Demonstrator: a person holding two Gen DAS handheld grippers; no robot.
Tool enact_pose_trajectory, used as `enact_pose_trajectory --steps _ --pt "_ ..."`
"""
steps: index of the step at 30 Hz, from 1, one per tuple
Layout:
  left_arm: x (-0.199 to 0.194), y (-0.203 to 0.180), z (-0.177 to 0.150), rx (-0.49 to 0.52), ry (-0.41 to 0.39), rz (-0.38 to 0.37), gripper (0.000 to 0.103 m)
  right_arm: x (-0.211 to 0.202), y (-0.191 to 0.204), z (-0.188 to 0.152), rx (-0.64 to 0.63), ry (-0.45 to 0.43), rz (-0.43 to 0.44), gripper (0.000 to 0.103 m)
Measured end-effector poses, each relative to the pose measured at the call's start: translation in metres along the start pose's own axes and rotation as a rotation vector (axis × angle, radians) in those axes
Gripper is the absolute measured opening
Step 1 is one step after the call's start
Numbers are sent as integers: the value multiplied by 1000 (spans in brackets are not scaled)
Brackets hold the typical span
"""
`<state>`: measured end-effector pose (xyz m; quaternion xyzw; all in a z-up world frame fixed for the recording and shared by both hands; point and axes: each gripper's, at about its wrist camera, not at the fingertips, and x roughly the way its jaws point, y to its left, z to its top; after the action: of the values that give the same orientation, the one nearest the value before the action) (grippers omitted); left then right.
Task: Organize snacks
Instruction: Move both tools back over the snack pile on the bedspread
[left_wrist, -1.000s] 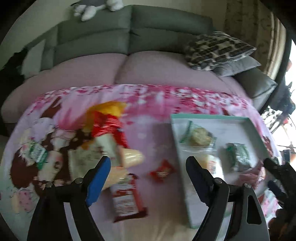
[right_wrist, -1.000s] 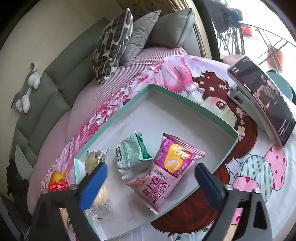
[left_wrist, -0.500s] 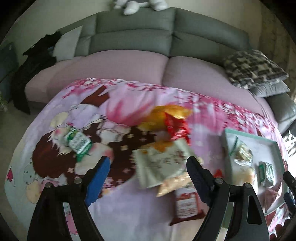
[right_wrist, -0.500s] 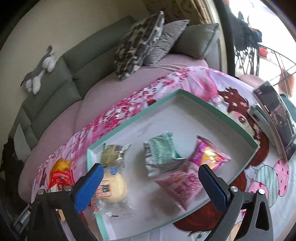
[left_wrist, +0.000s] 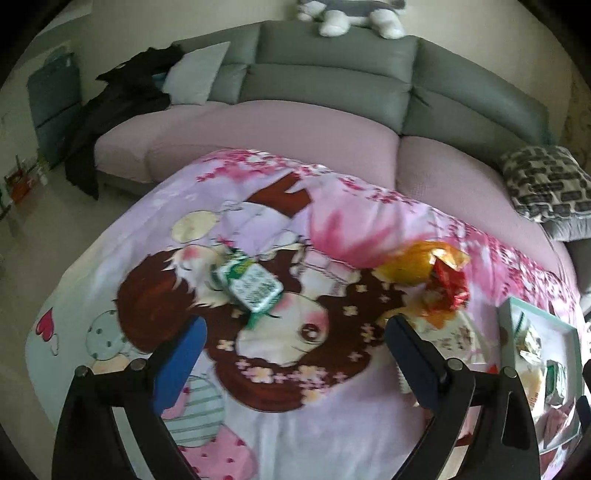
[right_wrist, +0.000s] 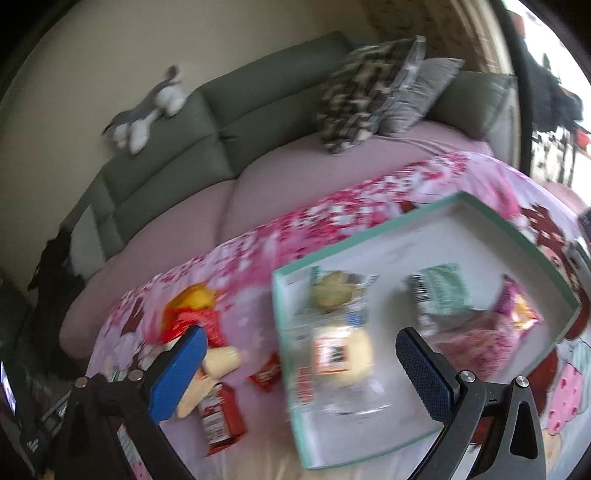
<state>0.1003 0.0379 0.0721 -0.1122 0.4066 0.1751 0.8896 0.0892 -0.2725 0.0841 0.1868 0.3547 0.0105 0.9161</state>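
Both tools gape empty; left tool (left_wrist: 291, 347) opening over bare blanket (left_wrist: 332, 435).

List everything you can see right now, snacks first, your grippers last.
snack packet: one, green and white, alone on the cartoon blanket, ahead of the left gripper
snack pile: several, yellow, red and pale packets, left of the tray
red packets: two, on the blanket near the tray's left wall
tray: one, teal rim, white inside
snacks in the tray: about five; clear-wrapped buns, green packet, pink packets
blanket: one, pink cartoon print
sofa: grey back, pink seat
cushions: patterned and grey
plush toy: grey and white, on the sofa back
left gripper: jaws opening, empty
right gripper: open, empty
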Motion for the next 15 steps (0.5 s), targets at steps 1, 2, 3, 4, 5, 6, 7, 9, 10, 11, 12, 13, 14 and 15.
enact_pose_trajectory --steps 1,2,3,4,5,6,7,9,10,11,12,13,14,15 --pt "1 4 0 -6 4 8 98 2 8 -2 -24 8 6 103" --pt "2 9 0 -11 8 14 98 6 18 -5 -51 20 13 103" --pt "3 11 1 -14 11 17 98 9 23 -8 -67 30 18 103" --pt "3 14 1 -18 14 18 98 11 29 -10 -81 42 24 103" --pt "4 16 1 -20 16 17 98 14 33 -13 -92 57 33 103" --pt "5 19 1 -23 18 14 98 19 39 -17 -107 76 43 103" --pt "6 20 1 -24 21 11 98 22 44 -19 -120 90 45 103" --pt "9 23 0 -24 30 8 98 28 53 -26 -152 118 38 103" --pt "11 24 0 -21 38 8 98 31 56 -29 -167 128 34 103" --pt "14 25 -1 -14 52 8 98 34 58 -31 -175 135 32 103" --pt "16 24 -2 -11 62 6 98 37 61 -34 -184 145 31 103" --pt "18 23 -3 -6 71 0 98 40 64 -37 -194 156 34 103" --pt "20 22 -5 -2 83 -9 98 43 66 -40 -204 168 40 103" --pt "22 21 -6 4 91 -18 98 47 69 -42 -215 183 45 103"
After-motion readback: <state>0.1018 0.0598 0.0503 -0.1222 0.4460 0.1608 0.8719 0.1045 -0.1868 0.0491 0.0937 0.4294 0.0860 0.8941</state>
